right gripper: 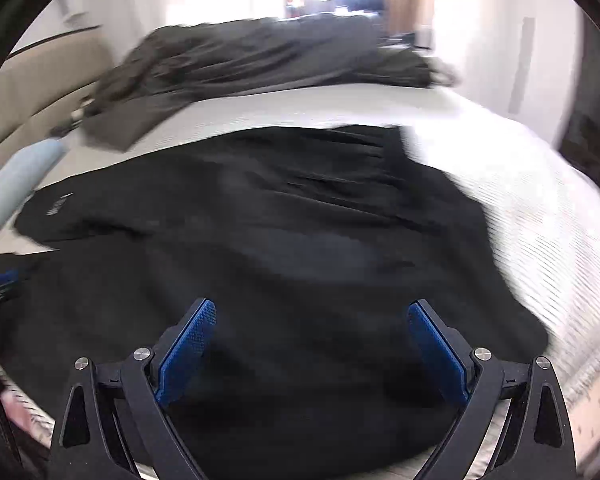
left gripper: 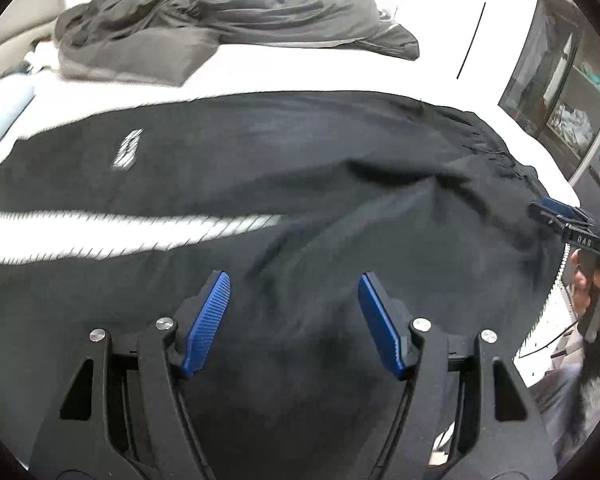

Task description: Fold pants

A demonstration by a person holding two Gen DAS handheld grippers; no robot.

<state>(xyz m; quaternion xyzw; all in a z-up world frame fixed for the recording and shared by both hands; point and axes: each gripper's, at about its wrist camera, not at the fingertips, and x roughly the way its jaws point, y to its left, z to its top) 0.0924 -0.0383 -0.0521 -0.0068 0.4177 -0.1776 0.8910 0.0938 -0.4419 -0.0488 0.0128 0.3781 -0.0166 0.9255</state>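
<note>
Black pants (left gripper: 300, 168) lie spread across the white bed (left gripper: 300, 68), legs toward the left, with a small white logo (left gripper: 127, 149) on the far leg and the waistband at the right. My left gripper (left gripper: 294, 284) is open and empty, hovering just above the near leg. My right gripper (right gripper: 312, 312) is open and empty above the waist part of the pants (right gripper: 280, 220). In the left wrist view the right gripper (left gripper: 556, 210) shows at the waistband's right edge, held by a hand. The left gripper (right gripper: 0, 284) shows blurred at the left edge of the right wrist view.
A rumpled grey duvet (left gripper: 228, 8) and a grey pillow (left gripper: 140, 56) lie at the far side of the bed. A light blue bolster (right gripper: 16, 184) lies at the left. A glass-fronted cabinet (left gripper: 560, 92) stands to the right.
</note>
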